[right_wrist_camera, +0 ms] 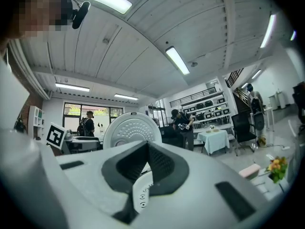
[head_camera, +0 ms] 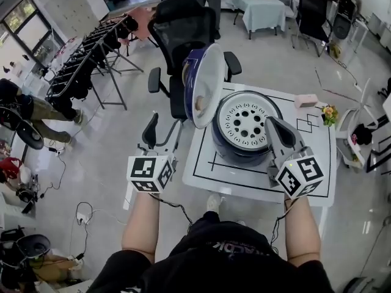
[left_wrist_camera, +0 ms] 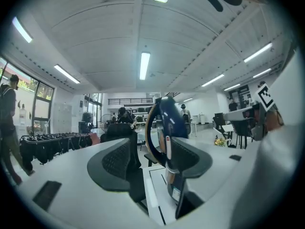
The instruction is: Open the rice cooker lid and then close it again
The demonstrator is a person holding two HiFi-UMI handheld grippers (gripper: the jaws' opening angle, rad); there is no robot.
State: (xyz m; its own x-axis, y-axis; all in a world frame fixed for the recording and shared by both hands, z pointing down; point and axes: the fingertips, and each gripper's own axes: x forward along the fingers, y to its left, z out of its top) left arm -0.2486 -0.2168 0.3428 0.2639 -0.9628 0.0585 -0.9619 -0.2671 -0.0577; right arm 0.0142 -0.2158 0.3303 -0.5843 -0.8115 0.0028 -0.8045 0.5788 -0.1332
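On the white table (head_camera: pixel 244 179), the rice cooker (head_camera: pixel 227 150) is sitting with its lid (head_camera: pixel 204 84) standing upright, swung open. The left gripper (head_camera: pixel 162 133) is hovering off the table's left edge, jaws standing wide with nothing between them, the lid rising ahead behind its right jaw. The right gripper (head_camera: pixel 272 124) is pointing over the cooker's right rim, jaws pressed together and empty.

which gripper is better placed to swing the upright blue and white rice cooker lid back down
Left, probably: the left gripper is open, and the blue and white rice cooker lid stands edge-on just ahead of its jaws. The right gripper is shut, over the dark blue cooker body.
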